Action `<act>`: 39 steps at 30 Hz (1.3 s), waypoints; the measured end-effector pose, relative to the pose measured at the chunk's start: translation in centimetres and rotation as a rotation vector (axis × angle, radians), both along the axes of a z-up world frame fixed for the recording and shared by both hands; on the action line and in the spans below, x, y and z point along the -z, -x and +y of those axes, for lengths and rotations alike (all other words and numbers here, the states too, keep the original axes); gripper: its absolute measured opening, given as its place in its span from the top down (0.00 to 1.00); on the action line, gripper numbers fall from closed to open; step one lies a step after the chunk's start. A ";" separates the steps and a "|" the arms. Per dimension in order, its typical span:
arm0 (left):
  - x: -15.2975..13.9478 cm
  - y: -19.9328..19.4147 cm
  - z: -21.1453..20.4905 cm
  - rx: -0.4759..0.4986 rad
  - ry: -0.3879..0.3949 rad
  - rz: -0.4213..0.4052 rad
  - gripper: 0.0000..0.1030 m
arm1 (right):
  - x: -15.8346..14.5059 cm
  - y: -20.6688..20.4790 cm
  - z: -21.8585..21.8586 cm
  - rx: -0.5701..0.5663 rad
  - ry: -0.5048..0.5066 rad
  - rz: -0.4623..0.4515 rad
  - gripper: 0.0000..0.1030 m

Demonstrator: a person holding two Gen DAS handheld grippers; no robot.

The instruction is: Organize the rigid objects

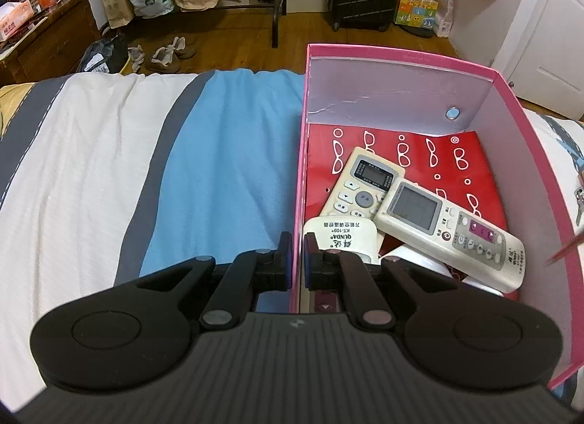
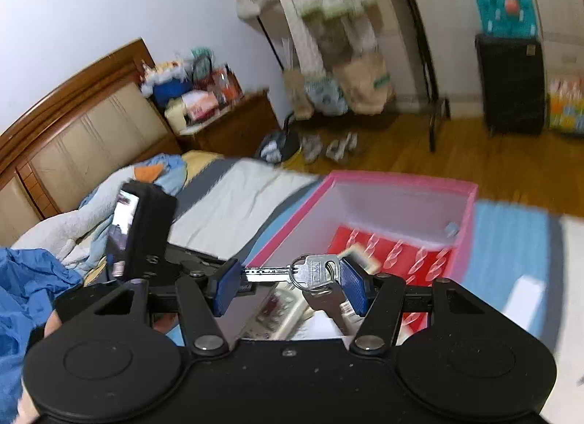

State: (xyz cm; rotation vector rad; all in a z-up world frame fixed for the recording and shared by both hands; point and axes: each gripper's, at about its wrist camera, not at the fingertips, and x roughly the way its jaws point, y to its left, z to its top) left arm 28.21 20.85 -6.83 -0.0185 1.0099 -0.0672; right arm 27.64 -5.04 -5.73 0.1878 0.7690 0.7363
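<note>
The pink box sits on the bed. The left tool is clamped tight on the box's near left wall. Inside the box lie three remotes; the one nearest that tool is partly hidden behind its fingers, and whatever lies under them cannot be made out. The right tool, above the box's near edge, grips a bunch of keys crosswise between its blue pads, half open. The right wrist view is blurred.
</note>
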 end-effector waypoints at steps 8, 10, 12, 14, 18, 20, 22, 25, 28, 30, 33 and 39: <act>0.2 -0.2 0.2 0.000 0.010 0.005 0.95 | 4.1 -3.8 3.0 0.098 0.074 0.117 0.36; 0.4 -0.3 0.1 0.004 0.008 0.005 0.95 | 4.2 -3.9 2.3 0.137 0.060 0.129 0.36; 0.5 -0.2 -0.1 0.017 -0.006 -0.007 0.95 | 3.8 -3.7 1.1 0.142 0.026 0.123 0.36; 0.5 -0.2 -0.2 0.022 -0.012 -0.012 0.95 | 3.4 -3.5 -0.4 0.124 -0.014 0.123 0.36; 0.4 -0.3 -0.4 0.017 -0.020 -0.008 0.95 | 2.9 -3.5 -3.4 0.080 -0.085 0.169 0.36; 0.4 -0.3 -0.5 0.015 -0.022 -0.006 0.95 | 2.4 -2.7 -4.9 0.063 -0.090 0.170 0.36; 0.4 -0.3 -0.5 0.011 -0.024 -0.003 0.95 | 1.7 -1.6 -6.3 0.059 -0.071 0.142 0.36; 0.6 -0.3 -0.7 0.008 -0.033 0.001 0.95 | 0.3 -0.2 -9.1 0.074 -0.029 0.081 0.36; 0.7 -0.5 -0.7 0.004 -0.035 0.007 0.95 | -0.9 0.4 -12.7 0.114 0.026 0.025 0.35; 0.7 -0.5 -0.7 0.002 -0.036 0.008 0.95 | -1.2 0.3 -14.7 0.146 0.075 -0.002 0.34; 0.7 -0.5 -0.7 -0.002 -0.040 0.009 0.95 | -0.9 -0.3 -17.5 0.194 0.171 -0.022 0.33; 0.7 -0.5 -0.9 -0.004 -0.047 0.011 0.95 | 3.8 -1.4 -23.1 0.392 0.308 -0.061 0.33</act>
